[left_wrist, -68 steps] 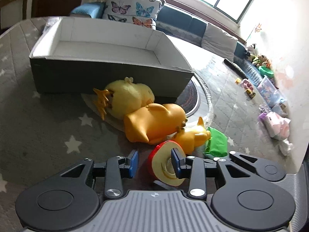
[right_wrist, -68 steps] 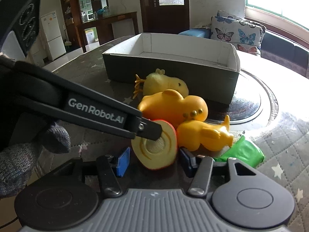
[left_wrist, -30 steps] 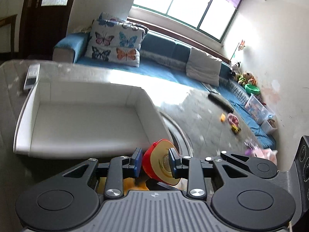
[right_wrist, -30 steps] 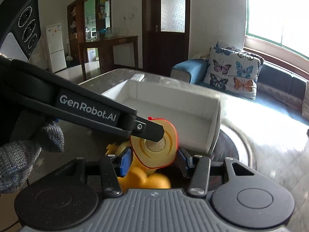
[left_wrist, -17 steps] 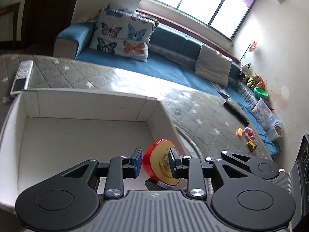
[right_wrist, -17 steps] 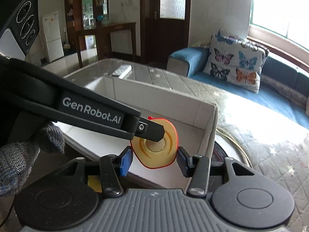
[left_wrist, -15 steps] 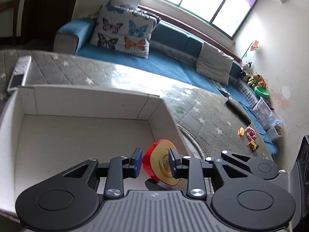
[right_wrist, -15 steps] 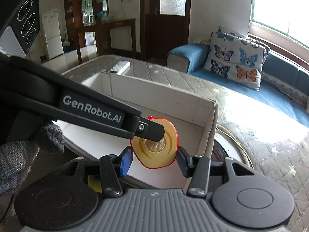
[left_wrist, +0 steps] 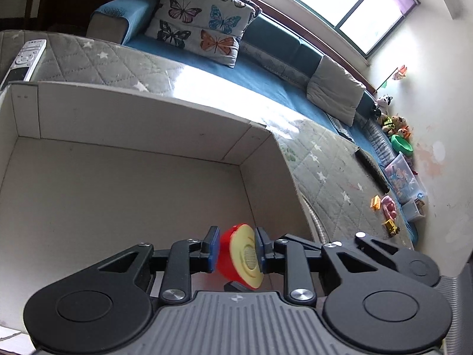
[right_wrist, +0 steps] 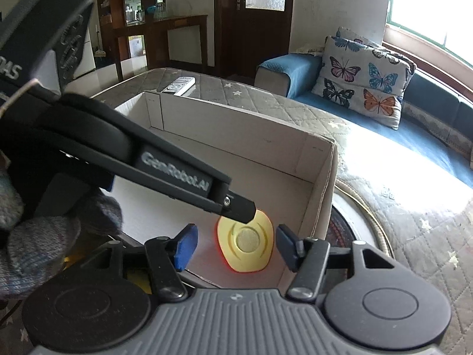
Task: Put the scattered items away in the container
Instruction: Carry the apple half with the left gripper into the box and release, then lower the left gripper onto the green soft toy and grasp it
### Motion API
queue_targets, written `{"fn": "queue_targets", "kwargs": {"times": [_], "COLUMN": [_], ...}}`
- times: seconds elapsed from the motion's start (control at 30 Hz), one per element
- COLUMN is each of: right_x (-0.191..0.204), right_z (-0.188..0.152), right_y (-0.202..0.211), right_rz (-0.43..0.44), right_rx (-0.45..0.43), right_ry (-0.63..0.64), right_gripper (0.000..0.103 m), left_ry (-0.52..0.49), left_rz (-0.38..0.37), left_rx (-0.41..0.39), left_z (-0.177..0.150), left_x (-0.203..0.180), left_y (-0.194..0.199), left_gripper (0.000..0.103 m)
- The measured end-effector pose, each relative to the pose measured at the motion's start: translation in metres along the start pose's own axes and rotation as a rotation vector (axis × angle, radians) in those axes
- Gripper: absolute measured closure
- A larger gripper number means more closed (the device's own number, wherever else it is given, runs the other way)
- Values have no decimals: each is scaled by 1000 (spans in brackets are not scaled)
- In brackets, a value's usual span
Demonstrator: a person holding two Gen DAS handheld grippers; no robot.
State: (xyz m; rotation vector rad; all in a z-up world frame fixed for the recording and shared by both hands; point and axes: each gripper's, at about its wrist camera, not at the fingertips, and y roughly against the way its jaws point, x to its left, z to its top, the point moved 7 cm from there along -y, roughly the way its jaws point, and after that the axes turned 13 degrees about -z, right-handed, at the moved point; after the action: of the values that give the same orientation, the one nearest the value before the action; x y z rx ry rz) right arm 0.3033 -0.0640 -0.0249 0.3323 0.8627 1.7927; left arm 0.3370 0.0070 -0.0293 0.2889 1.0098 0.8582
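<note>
Since half a second ago the left gripper [left_wrist: 235, 250] has dipped lower into the box [left_wrist: 124, 118], so the white floor of the box now fills most of its view. It is closed snugly on the toy apple half [left_wrist: 241, 259], the red skin against the blue pad on one side and the yellow cut face against the other finger. The apple half hangs just above the box floor near the right-hand wall (whether it touches the floor I cannot tell).

From the other side, the right gripper [right_wrist: 233, 247] sits with its fingers spread wide and nothing between them; the apple half [right_wrist: 245, 244] shows beyond the gap, with the left tool's dark finger [right_wrist: 236, 205] crossing over its top edge. A gloved hand [right_wrist: 35, 233] grips that tool at the left edge.

A remote control [left_wrist: 23, 59] lies on the quilted tabletop just behind the box, and a butterfly cushion [left_wrist: 204, 26] leans on the blue sofa.
</note>
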Motion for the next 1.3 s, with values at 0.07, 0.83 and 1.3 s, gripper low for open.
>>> {"fn": "queue_targets", "kwargs": {"times": [0.07, 0.83, 1.3], "right_x": [-1, -15, -15], "right_z": [0, -58, -127], "right_y": [6, 116, 143], "right_rz": [0, -37, -68], "right_rx": [-11, -147, -72], "right_ry": [-6, -30, -54], "right_gripper": [43, 19, 17], "left_ry": [2, -128, -195], "left_rz": [-1, -14, -12], "left_rx": [-1, -90, -73], "left_z": [-1, -39, -99], "left_x": [0, -62, -91], "left_y": [0, 61, 85], "left_gripper": [76, 75, 74]}}
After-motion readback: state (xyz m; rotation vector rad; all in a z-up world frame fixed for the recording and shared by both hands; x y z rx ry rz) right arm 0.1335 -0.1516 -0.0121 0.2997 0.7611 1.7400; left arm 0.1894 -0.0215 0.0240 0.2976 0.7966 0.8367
